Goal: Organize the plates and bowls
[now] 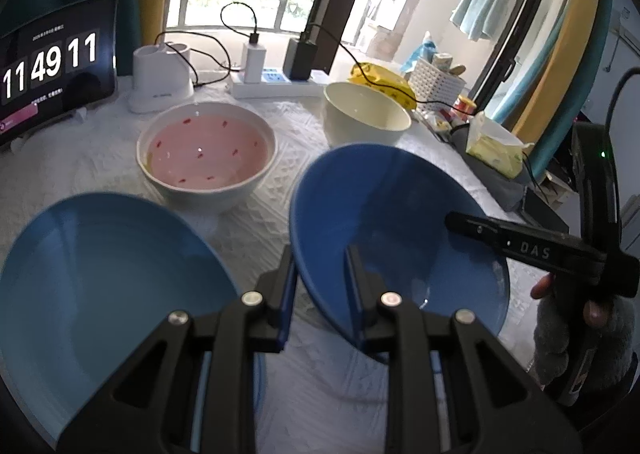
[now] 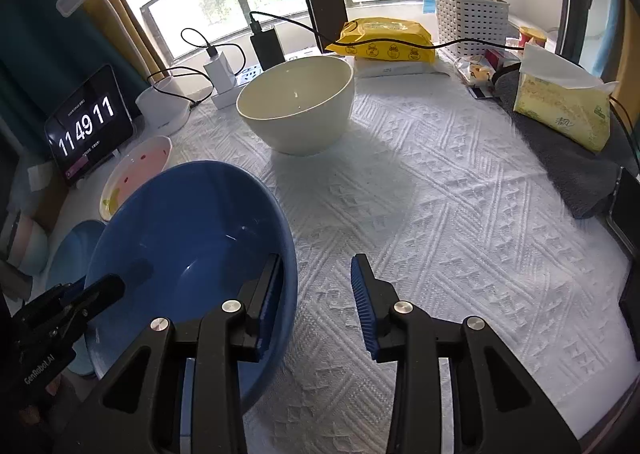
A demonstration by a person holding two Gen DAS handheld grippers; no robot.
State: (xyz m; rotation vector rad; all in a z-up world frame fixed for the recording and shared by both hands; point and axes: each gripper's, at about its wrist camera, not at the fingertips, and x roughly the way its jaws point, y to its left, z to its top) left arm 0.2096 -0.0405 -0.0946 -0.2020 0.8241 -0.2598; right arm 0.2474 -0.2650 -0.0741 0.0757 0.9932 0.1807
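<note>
Blue bowl (image 1: 384, 213) tilted, rim pinched by left hand-held gripper (image 1: 320, 274); right hand-held gripper (image 2: 316, 286) released, agape.

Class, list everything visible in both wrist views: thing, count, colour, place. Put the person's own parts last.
Dark blue bowl: 1, tilted, rim between left gripper's fingers.
Light blue plate: 1, near left.
Pink-lined bowl: 1, white outside, centre left.
Cream bowl: 1, centre back.
Tablet clock: 1, black, far left.
Tissue pack: 1, yellow, right.
Wipes pack: 1, yellow, back.
Basket: 1, white, back right.
Left gripper: black, shut on bowl rim.
Right gripper: black, open.
</note>
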